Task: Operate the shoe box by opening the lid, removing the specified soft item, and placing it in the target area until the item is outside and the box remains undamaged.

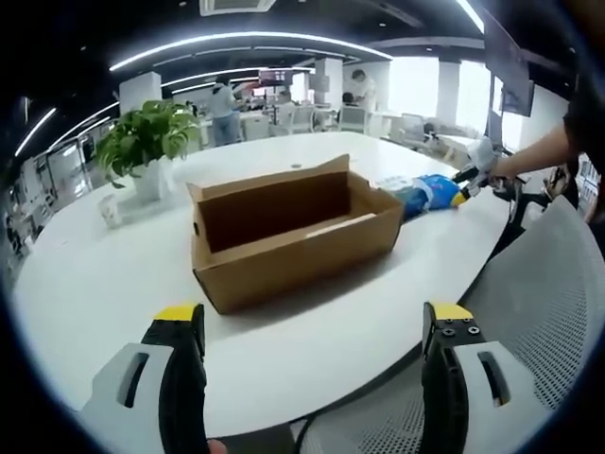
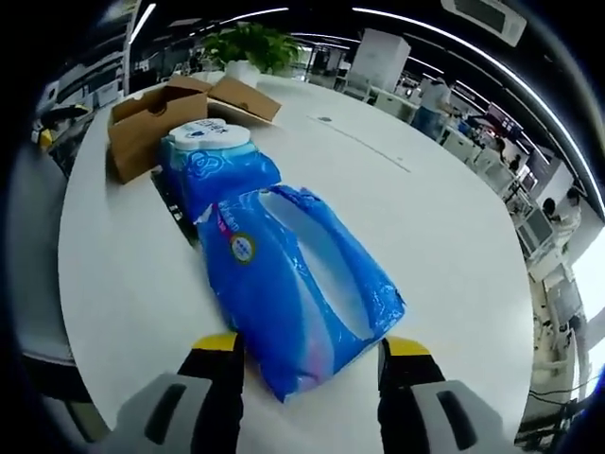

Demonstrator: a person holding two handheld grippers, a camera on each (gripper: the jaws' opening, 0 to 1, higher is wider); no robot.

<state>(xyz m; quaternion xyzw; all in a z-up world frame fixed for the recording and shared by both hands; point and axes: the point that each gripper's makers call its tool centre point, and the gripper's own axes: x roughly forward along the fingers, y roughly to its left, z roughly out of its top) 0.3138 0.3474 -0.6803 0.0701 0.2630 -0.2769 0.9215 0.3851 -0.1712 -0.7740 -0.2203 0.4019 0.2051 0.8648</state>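
Left gripper view. Left gripper [image 1: 317, 326]: jaws wide apart, nothing between them, raised near the table edge. White round table [image 1: 95, 284]. Cardboard shoe box [image 1: 293, 232]: open, lid flap standing up along its far side, resting on the table ahead of the jaws; inside looks bare as far as can be seen. Blue pack [image 1: 427, 194]: lying on the table just beyond the box's right end, outside the box. Right gripper [image 1: 470, 185]: at the pack's far end, held by a person's hand [image 1: 484, 156] with a bare forearm. Potted plant [image 1: 146, 142] in a white pot, on the table left of the box. Small cup [image 1: 111, 210] near the plant. Mesh chair back [image 1: 529, 322] at lower right. Office desks and people stand in the background.

Right gripper view. Right gripper [image 2: 312, 355]: jaws clamped on the near end of the blue pack [image 2: 284, 274], a soft plastic-wrapped bundle stretched along the table [image 2: 454, 236]. The pack's far end lies just beside the shoe box [image 2: 151, 118], whether touching cannot be told. The plant [image 2: 250, 43] stands behind the box.
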